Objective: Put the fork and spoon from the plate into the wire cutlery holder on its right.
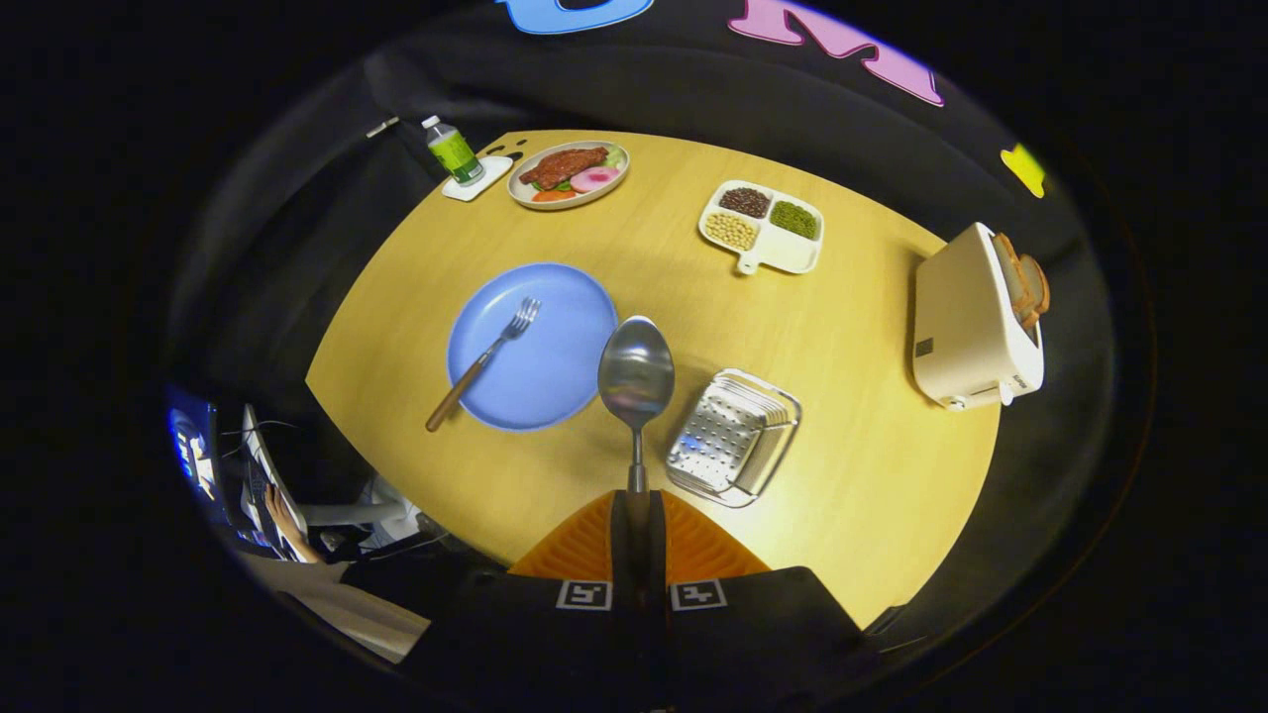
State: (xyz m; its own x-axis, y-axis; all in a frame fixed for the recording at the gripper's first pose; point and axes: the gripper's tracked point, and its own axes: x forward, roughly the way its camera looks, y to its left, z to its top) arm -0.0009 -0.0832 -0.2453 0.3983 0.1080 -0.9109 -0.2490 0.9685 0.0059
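While the gripper (634, 515) is clamping both fingers on the handle of the spoon (635, 374), its bowl is sticking out ahead of them above the table (872, 475). Beyond and left of the fingers, the fork (484, 360) is lying on the blue plate (555, 371). Just ahead to the right, the wire cutlery holder (733, 438) is sitting.

Spoon (635, 374) raised bowl-up, fork (485, 359) on blue plate (555, 376), wire holder (731, 438) right.
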